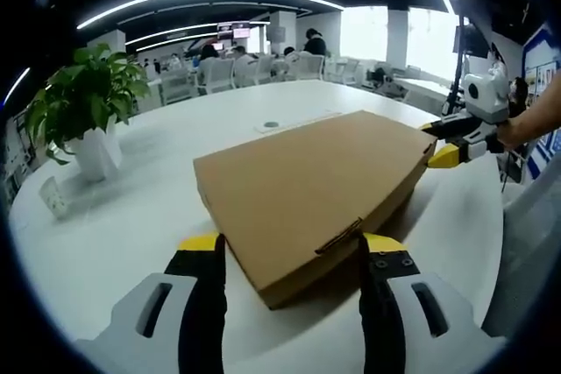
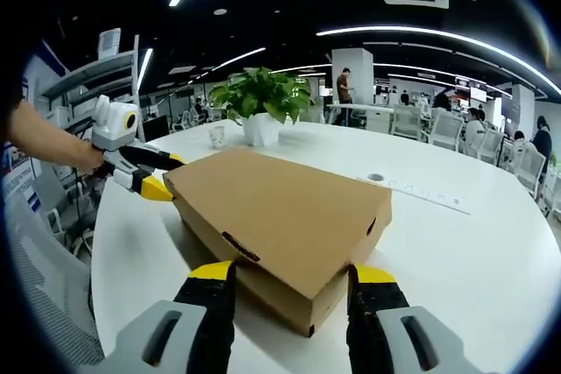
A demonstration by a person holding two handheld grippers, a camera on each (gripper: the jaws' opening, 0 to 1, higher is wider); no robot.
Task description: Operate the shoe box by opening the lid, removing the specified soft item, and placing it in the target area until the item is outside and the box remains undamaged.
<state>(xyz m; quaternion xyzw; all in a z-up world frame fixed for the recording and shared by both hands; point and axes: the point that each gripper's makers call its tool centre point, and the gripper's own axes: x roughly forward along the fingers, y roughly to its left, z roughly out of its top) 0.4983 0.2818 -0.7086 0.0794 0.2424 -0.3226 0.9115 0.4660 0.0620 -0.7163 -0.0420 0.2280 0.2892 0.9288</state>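
Both grippers, left gripper (image 1: 289,256) and right gripper (image 2: 287,282), spread wide at opposite corners of the shoe box (image 1: 307,190) on the white table (image 1: 131,216), lid closed, so opening, removing the soft item and placing it all remain.

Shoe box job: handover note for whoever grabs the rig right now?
Left gripper: open, jaws straddling one end of the closed shoe box, not clamped.
Right gripper: open, jaws either side of the opposite end; its yellow tips also show at the far end in the left gripper view.
Box sits on the white table, lid still down, cardboard looks intact. A potted plant stands beside it, apart from the box.
Done: both grippers lined up on the box.
Left: open the lid, take out the soft item (not visible yet), place it in the target area.
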